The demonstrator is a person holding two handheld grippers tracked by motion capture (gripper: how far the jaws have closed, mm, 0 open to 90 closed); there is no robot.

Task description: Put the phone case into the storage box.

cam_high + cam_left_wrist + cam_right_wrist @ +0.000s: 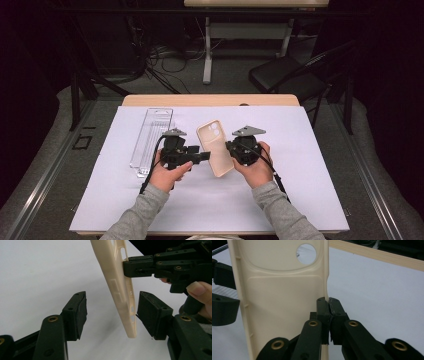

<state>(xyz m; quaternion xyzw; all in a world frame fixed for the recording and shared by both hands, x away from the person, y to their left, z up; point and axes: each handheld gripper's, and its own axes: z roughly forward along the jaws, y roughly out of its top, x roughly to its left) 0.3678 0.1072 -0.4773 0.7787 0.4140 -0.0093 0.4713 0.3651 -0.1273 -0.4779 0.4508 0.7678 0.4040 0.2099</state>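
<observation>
Right claw [329,312]: your jaws are clamped together on one long edge of the phone case [216,147].
Left claw [111,313]: jaws apart, straddling the opposite edge, not yet pinching.
Case position: lifted off the bench [300,200], between your two hands.
Progress: one side is secured; the second grip seems left to do.
Long axis: runs away from you, camera cutout at the far end.
Nearby: clear plastic tray [151,137], lying to the left.

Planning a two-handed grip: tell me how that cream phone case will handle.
The phone case looks thin and hollow, so probably light and a bit bendy. The right tongs pinch just one side wall, so it may twist. Its smooth plastic could slip as the left tongs close around it.
</observation>
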